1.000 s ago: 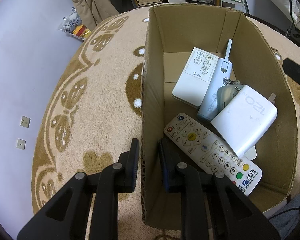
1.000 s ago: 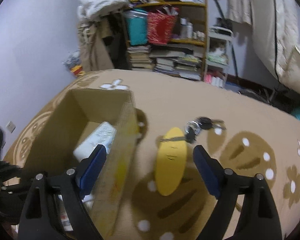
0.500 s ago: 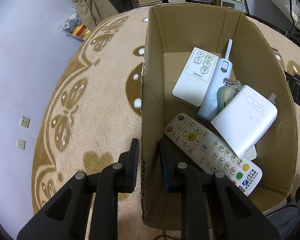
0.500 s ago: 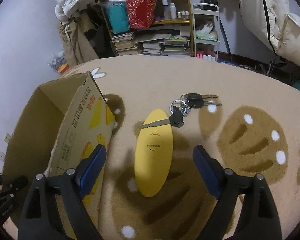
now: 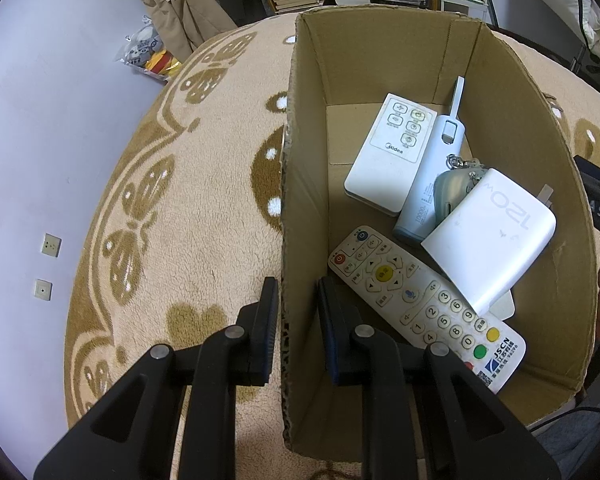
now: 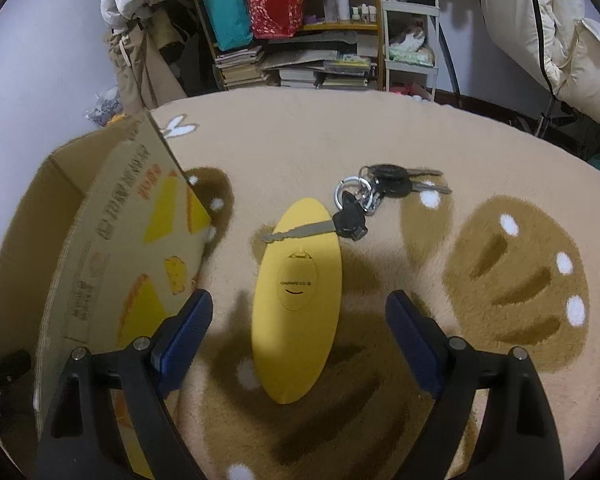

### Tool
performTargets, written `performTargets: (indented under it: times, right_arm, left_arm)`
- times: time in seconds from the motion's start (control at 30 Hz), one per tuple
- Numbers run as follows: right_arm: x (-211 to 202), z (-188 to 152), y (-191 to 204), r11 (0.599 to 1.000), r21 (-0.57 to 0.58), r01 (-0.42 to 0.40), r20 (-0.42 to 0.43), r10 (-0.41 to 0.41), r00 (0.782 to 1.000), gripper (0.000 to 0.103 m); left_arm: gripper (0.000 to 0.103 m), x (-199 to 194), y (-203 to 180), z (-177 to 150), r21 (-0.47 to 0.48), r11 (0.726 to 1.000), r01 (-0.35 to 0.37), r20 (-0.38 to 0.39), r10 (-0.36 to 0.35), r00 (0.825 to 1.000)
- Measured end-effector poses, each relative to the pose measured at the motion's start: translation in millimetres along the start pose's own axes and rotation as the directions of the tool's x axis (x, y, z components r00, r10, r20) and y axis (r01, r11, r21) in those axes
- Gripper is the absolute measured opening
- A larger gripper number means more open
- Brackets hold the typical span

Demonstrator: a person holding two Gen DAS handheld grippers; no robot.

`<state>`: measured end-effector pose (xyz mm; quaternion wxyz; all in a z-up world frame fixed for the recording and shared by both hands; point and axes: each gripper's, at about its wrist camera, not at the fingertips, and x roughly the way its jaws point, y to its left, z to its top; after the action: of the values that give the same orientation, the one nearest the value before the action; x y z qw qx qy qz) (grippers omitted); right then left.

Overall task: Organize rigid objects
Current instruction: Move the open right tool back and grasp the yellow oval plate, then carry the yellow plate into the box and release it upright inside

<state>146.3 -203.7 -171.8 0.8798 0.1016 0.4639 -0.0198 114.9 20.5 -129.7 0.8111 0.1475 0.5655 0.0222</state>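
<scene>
Beige patterned carpet [image 6: 340,144] underfoot; left gripper [image 5: 298,312] pinches the near wall of the open brown cardboard box [image 5: 512,92], likely steadying it. Right gripper [image 6: 300,328], jaws spread wide, straddles the flat yellow oval case [image 6: 296,300] lying beside the box, black-headed key bunch [image 6: 364,200] resting on its far end, apparently next for boxing.

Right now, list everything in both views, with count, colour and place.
cardboard box: 1, brown, on the rug
Midea remote: 1, white, in the box, far end
TV remote: 1, white, in the box, near end
power bank: 1, pale blue, in the box
charger: 1, white, atop the TV remote
yellow oval case: 1, yellow, on the rug beside the box
keys: 1 bunch, black and silver, one blade across the case
rug: 1, beige and brown
left gripper: jaws astride the box wall
right gripper: jaws open around the case
</scene>
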Motion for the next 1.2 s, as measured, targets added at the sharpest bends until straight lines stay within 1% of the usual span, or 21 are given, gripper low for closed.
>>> performTargets:
  times: [0.1, 0.2, 0.3, 0.33, 0.37, 0.4, 0.47, 0.6, 0.83, 0.87, 0.9, 0.97, 1.1, 1.13, 1.2]
  right_arm:
    - [10.6, -2.8, -5.1, 1.000, 0.018, -0.010, -0.016, 0.011, 1.000, 0.093]
    - [23.2, -4.2, -8.6, 0.999, 0.033, -0.028, -0.050, 0.030, 0.998, 0.093]
    - [29.6, -2.7, -8.1, 0.999, 0.026, -0.020, -0.051, 0.021, 0.998, 0.092]
    - [30.7, -1.9, -7.5, 1.000, 0.023, -0.016, -0.049, 0.017, 0.999, 0.091]
    - [32.3, -0.6, -6.7, 1.000, 0.019, -0.001, -0.049, 0.002, 0.999, 0.084]
    - [33.1, 0.1, -6.5, 1.000, 0.016, 0.017, -0.049, -0.016, 0.999, 0.078]
    - [34.7, 2.8, -7.6, 0.999, 0.009, 0.037, -0.055, -0.036, 0.998, 0.075]
    - [36.3, 5.3, -7.6, 0.999, 0.000, 0.042, -0.062, -0.041, 0.997, 0.075]
    - [43.7, 3.4, 0.8, 0.995, -0.058, 0.083, -0.068, -0.087, 0.994, 0.074]
    - [43.5, 2.9, 0.7, 0.995, -0.061, 0.083, -0.066, -0.087, 0.994, 0.070]
    - [42.6, 1.8, 1.1, 0.994, -0.069, 0.082, -0.058, -0.086, 0.995, 0.060]
    - [38.4, -0.8, 1.7, 0.992, -0.082, 0.093, -0.041, -0.096, 0.995, 0.059]
    - [29.5, -3.2, -3.9, 0.998, -0.039, 0.058, -0.057, -0.060, 0.997, 0.059]
    - [25.5, -3.9, -6.5, 0.999, -0.018, 0.043, -0.061, -0.044, 0.997, 0.059]
    - [15.7, -5.6, -16.6, 0.998, 0.065, -0.009, -0.073, 0.014, 0.997, 0.059]
  left_arm:
    - [0.020, -0.2, -0.2, 0.5, 0.001, 1.000, 0.000, -0.004, 0.000, 1.000]
    - [0.020, 1.3, 0.6, 1.7, -0.004, 1.000, 0.006, -0.011, -0.006, 1.000]
    - [0.020, 2.5, 1.2, 1.8, -0.005, 1.000, 0.009, -0.012, -0.009, 1.000]
    - [0.020, 2.7, 1.1, 1.7, -0.005, 1.000, 0.009, -0.012, -0.009, 1.000]
    - [0.020, 3.8, 1.2, 1.2, -0.005, 1.000, 0.009, -0.013, -0.009, 1.000]
    - [0.020, 4.4, 1.3, 1.1, -0.004, 1.000, 0.009, -0.014, -0.009, 1.000]
    - [0.020, 4.6, 1.2, 1.2, -0.003, 1.000, 0.007, -0.014, -0.007, 1.000]
    - [0.020, 6.1, 1.1, 0.9, -0.001, 1.000, 0.006, -0.015, -0.006, 1.000]
    - [0.020, 7.3, 1.4, 0.6, 0.001, 1.000, 0.004, -0.016, -0.004, 1.000]
    - [0.020, 7.4, 1.1, 0.7, 0.001, 1.000, 0.004, -0.015, -0.004, 1.000]
    - [0.020, 8.3, 2.1, 0.3, 0.000, 1.000, 0.005, -0.016, -0.005, 1.000]
    - [0.020, 7.6, 1.2, 1.0, -0.002, 1.000, 0.007, -0.018, -0.007, 1.000]
    - [0.020, 6.8, 2.7, 0.9, -0.006, 1.000, 0.012, -0.018, -0.012, 1.000]
    - [0.020, 7.0, 2.9, 1.3, -0.007, 1.000, 0.013, -0.018, -0.013, 1.000]
    - [0.020, 7.5, 3.5, 1.3, -0.008, 1.000, 0.013, -0.020, -0.013, 1.000]
